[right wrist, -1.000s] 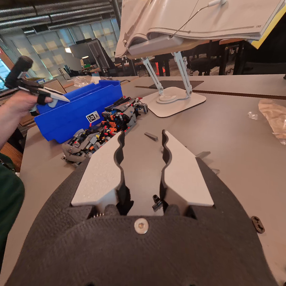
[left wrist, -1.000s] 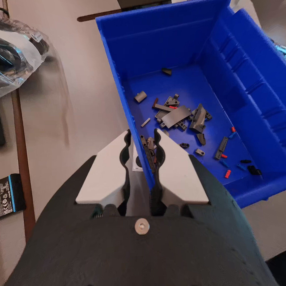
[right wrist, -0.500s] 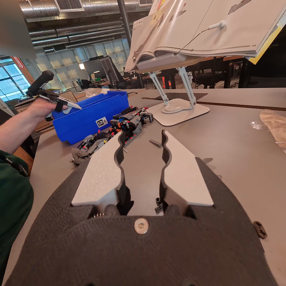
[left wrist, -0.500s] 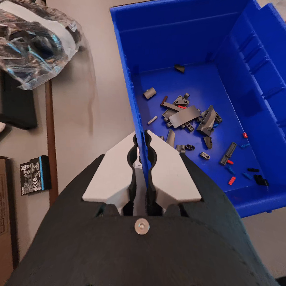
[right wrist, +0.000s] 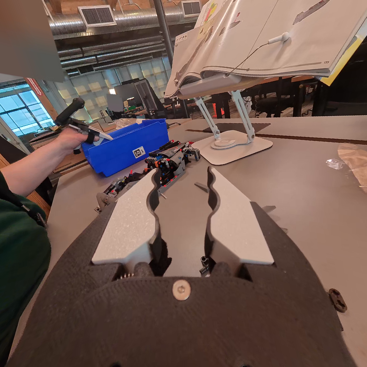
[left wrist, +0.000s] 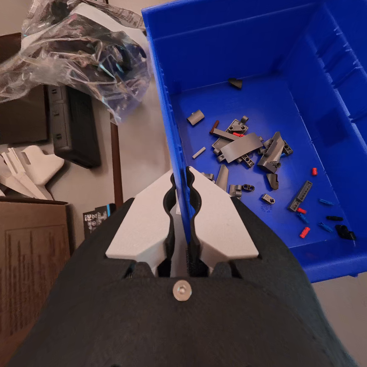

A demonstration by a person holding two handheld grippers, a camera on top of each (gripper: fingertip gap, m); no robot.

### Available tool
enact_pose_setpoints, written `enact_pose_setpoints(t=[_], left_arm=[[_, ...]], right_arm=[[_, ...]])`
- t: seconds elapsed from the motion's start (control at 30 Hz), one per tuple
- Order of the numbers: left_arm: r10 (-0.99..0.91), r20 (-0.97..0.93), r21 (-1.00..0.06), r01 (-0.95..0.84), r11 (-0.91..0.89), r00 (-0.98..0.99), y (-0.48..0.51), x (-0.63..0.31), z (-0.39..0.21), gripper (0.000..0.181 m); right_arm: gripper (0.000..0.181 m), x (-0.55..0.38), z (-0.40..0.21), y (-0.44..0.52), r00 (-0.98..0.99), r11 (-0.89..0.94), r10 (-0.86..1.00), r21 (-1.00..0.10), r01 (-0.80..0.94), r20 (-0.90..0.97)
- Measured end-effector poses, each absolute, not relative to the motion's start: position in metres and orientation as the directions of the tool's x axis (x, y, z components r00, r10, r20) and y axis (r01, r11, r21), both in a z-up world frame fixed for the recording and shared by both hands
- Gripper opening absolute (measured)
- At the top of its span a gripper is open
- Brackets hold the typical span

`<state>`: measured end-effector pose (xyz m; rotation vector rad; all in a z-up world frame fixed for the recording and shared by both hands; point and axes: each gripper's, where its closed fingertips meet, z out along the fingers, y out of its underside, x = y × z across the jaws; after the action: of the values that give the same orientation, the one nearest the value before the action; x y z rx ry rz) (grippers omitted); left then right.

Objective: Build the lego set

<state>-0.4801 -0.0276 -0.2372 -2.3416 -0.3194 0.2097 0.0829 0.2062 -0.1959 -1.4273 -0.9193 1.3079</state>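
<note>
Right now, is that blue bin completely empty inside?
No. The left wrist view shows the blue bin holding a scatter of loose grey, red, blue and black lego pieces on its floor.

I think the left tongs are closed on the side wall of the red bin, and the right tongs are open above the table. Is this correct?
Not quite: the bin is blue, not red, as the left wrist view shows. The rest holds: the left tongs are closed on its side wall, and the right tongs are open above the table.
</note>
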Motion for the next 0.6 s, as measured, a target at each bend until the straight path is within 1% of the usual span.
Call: enact_pose_setpoints(t=[0.17,0.23,0.3,0.37,0.4,0.47,0.5,0.57,0.6], left_arm=[[0.251,-0.088,-0.692,0.122,-0.711,0.964,-0.017,-0.507,-0.238,0.003],[0.223,-0.099,-0.686,0.096,-0.721,0.970,-0.012,-0.509,-0.238,0.006],[0.226,-0.153,-0.674,0.065,-0.736,0.962,-0.012,-0.513,-0.236,0.014],[0.265,-0.268,-0.689,0.008,-0.725,0.926,-0.013,-0.520,-0.222,0.021],[0.287,-0.298,-0.701,-0.005,-0.713,0.910,-0.015,-0.522,-0.213,0.027],[0.322,-0.345,-0.729,-0.036,-0.684,0.882,-0.018,-0.522,-0.192,0.030],[0.343,-0.365,-0.742,-0.047,-0.669,0.866,-0.020,-0.521,-0.181,0.035],[0.354,-0.429,-0.737,-0.094,-0.670,0.831,-0.024,-0.512,-0.160,0.036],[0.352,-0.427,-0.748,-0.107,-0.655,0.833,-0.023,-0.502,-0.150,0.037]], right_arm=[[0.046,0.082,-0.194,0.204,0.131,-0.248,0.958,-0.966,-0.079,-0.256],[0.047,0.083,-0.193,0.204,0.127,-0.240,0.960,-0.967,-0.086,-0.250],[0.048,0.084,-0.190,0.203,0.129,-0.222,0.964,-0.970,-0.099,-0.234],[0.048,0.086,-0.188,0.202,0.132,-0.206,0.967,-0.972,-0.116,-0.220],[0.048,0.087,-0.187,0.203,0.135,-0.200,0.967,-0.972,-0.122,-0.216],[0.048,0.088,-0.183,0.202,0.136,-0.183,0.970,-0.975,-0.126,-0.200],[0.048,0.088,-0.181,0.201,0.143,-0.164,0.973,-0.978,-0.128,-0.182],[0.048,0.091,-0.175,0.201,0.162,-0.119,0.977,-0.984,-0.135,-0.141],[0.048,0.092,-0.173,0.200,0.166,-0.109,0.977,-0.985,-0.136,-0.131]])
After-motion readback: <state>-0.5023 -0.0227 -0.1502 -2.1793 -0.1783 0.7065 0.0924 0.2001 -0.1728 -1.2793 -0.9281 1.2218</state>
